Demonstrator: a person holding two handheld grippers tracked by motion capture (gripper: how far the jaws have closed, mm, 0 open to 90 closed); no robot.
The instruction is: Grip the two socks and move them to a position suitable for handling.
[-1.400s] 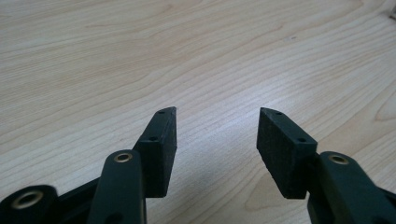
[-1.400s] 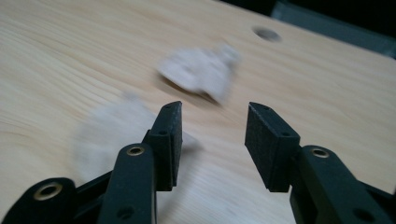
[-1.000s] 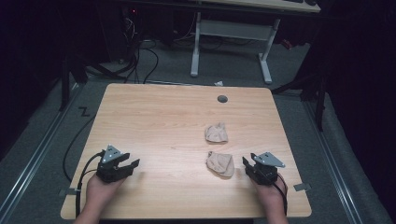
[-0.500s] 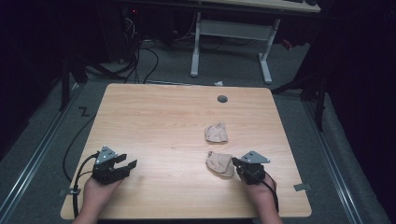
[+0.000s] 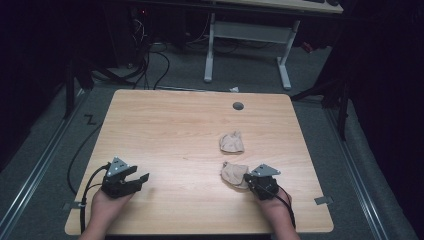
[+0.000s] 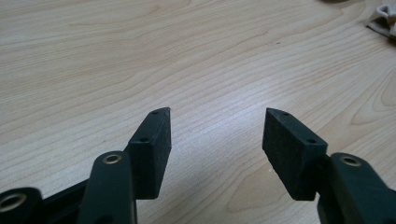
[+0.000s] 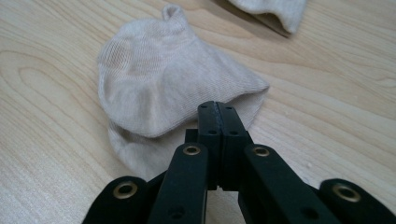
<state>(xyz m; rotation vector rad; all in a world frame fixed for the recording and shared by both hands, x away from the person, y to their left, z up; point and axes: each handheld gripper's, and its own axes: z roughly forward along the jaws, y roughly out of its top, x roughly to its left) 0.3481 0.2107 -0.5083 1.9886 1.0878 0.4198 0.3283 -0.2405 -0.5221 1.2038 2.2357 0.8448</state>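
Observation:
Two beige socks lie on the wooden table [image 5: 170, 125]. The near sock [image 5: 233, 173] [image 7: 159, 79] lies crumpled right in front of my right gripper [image 5: 248, 178] [image 7: 218, 105]. That gripper is shut, pads pressed flat together, with its tips over the sock's near edge; I see no fabric between them. The far sock [image 5: 231, 142] [image 7: 275, 9] lies a little beyond. At the table's front left, my left gripper [image 5: 140, 174] [image 6: 218, 112] stands open over bare wood; its jaws have just been opening and nothing is between them. A sock's corner [image 6: 385, 18] peeks in at the left gripper view's top right.
A dark round grommet [image 5: 238, 106] sits near the table's far edge. Beyond the table stand a white desk frame [image 5: 245, 35] and cables on the floor [image 5: 150, 55]. Bare wood spans the table's left and middle.
My right gripper has moved left up to the near sock and its jaws have shut. The left hand has stayed in place while its jaws spread a little wider.

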